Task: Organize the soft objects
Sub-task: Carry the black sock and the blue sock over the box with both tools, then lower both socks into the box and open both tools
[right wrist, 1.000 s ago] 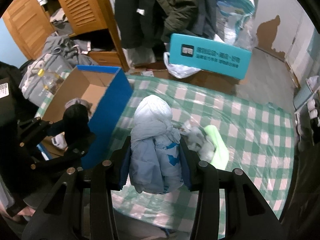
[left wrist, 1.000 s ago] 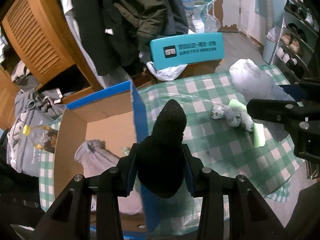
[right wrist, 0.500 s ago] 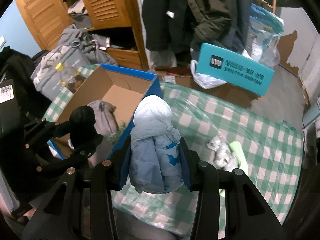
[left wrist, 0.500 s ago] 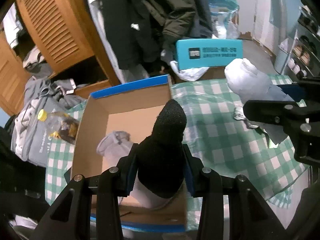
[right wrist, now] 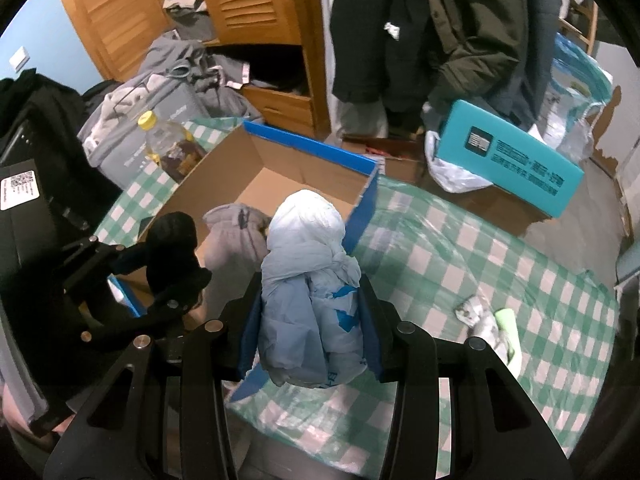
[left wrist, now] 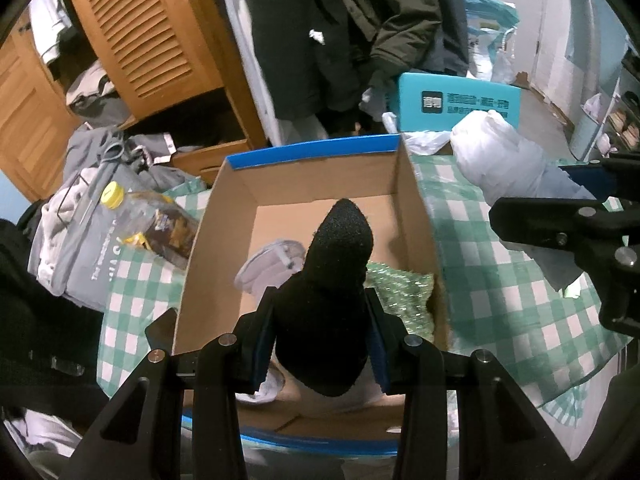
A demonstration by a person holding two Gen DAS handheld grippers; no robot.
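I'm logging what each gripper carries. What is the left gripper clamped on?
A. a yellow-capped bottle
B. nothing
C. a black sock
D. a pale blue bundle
C: the left gripper is shut on the black sock, held above the open cardboard box.

Cluttered home bedroom: louvred wooden wardrobe point(right wrist: 248, 0); coats point(right wrist: 440, 28) hanging right of it, clothes heap point(right wrist: 168, 76) below, shoe rack point(left wrist: 624, 124) far right.

furniture: louvred wooden wardrobe point(right wrist: 248, 0), drawer point(right wrist: 280, 102) open | hanging: dark coats point(right wrist: 440, 28) | surface: green-white checked tablecloth point(right wrist: 500, 264) | wall: pale blue point(right wrist: 36, 28) | floor: grey point(left wrist: 556, 116) | light: dim
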